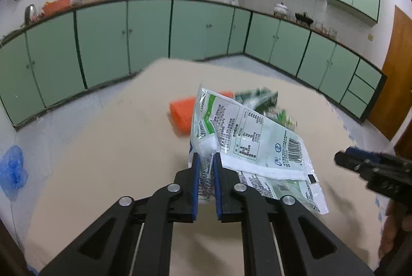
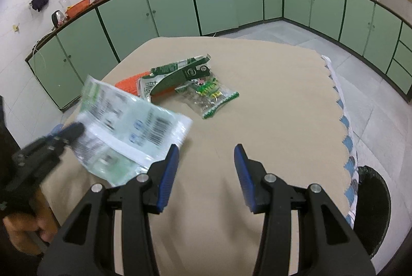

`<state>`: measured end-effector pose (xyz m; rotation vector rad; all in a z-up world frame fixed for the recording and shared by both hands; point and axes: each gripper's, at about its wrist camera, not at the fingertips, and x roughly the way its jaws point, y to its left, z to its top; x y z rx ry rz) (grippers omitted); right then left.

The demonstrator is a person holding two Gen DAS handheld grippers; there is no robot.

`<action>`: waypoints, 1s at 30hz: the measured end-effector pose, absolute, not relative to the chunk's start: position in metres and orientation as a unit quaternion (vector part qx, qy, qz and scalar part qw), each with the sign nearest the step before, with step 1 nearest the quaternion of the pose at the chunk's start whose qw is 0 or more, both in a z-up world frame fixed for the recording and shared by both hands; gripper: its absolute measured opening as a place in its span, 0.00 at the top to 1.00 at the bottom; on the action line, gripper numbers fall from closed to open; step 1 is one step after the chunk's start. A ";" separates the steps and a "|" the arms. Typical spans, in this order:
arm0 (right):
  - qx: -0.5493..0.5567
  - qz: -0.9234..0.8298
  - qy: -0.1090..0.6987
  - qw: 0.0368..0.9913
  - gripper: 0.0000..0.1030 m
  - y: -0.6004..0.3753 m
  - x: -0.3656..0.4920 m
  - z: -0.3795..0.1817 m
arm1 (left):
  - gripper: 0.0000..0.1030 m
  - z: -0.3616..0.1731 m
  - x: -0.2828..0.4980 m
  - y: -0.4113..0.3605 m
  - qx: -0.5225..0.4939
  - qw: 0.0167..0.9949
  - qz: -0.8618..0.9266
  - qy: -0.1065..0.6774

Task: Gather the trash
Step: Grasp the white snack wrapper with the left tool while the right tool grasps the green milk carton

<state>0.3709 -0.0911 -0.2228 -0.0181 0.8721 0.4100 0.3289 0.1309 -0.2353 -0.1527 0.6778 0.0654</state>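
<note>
My left gripper [image 1: 206, 156] is shut on a white-and-green plastic food bag [image 1: 247, 137] and holds it above the beige table [image 1: 103, 147]. The same bag shows blurred in the right wrist view [image 2: 128, 129], with the left gripper [image 2: 73, 130] at its left edge. My right gripper [image 2: 206, 148] is open and empty over the table [image 2: 270, 101]. More trash lies further back: a dark green wrapper [image 2: 180, 72], a clear wrapper with green print [image 2: 208, 93] and an orange object [image 2: 128, 84], partly hidden under the wrappers. The right gripper shows at the right edge in the left wrist view [image 1: 342, 156].
A black-lined trash bin [image 2: 373, 211] stands on the floor at the table's right edge. Green cabinets [image 2: 219, 0] run along the walls. A blue plastic item [image 1: 13, 170] lies on the floor at the left.
</note>
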 end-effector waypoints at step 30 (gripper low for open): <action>-0.017 0.123 0.431 0.894 0.65 0.082 0.462 -0.269 | 0.90 -0.251 0.336 0.266 -0.126 0.945 0.105 0.284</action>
